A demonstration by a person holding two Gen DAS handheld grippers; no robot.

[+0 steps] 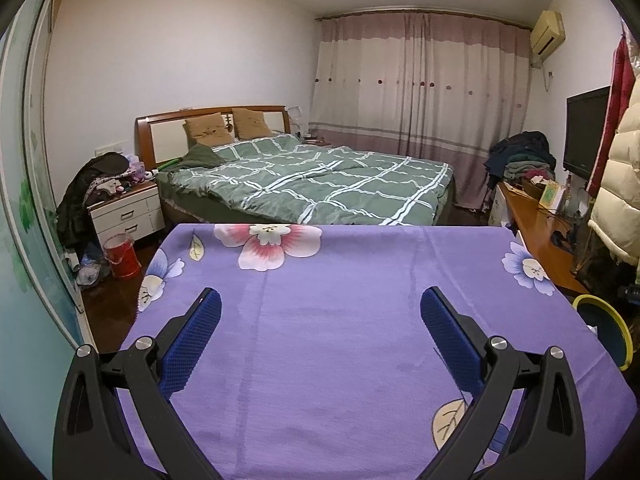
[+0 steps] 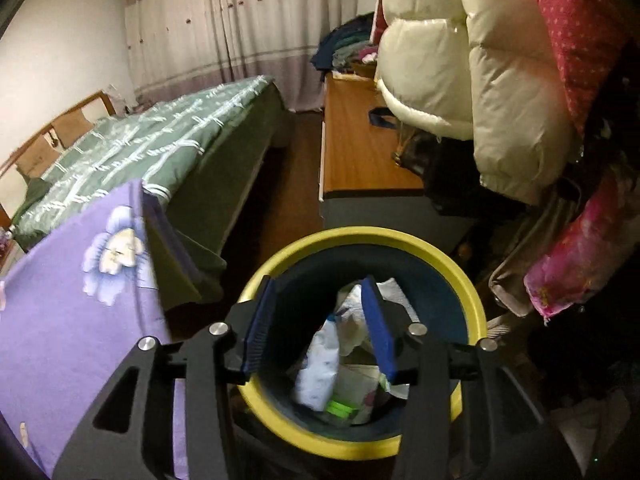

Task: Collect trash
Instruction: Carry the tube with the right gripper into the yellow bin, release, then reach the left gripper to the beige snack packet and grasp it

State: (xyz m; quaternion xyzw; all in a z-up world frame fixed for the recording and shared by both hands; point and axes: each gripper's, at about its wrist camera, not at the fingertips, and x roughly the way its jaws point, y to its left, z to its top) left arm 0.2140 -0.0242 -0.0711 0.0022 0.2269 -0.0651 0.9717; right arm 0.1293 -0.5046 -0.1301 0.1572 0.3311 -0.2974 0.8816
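Bedroom, purple floral counter (image 1: 320, 320) bare of trash; the drop into the bin (image 2: 460, 272) looks to be the step in hand.
Right claw (image 2: 322, 304) hangs over the yellow-rimmed bin beside the counter, jaws apart and gripping nothing; a white packet (image 2: 316, 364) lies below among crumpled paper and wrappers, too jumbled to count. Left claw (image 1: 320, 308) hovers wide apart over the cloth, empty. One bin, two claws, no trash visible on the counter. Next, I judge, the right claw must lift clear and seek any remaining piece.

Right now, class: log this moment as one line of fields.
left gripper: open, over purple cloth | right gripper: open, above yellow-rimmed bin | bin: wrappers inside
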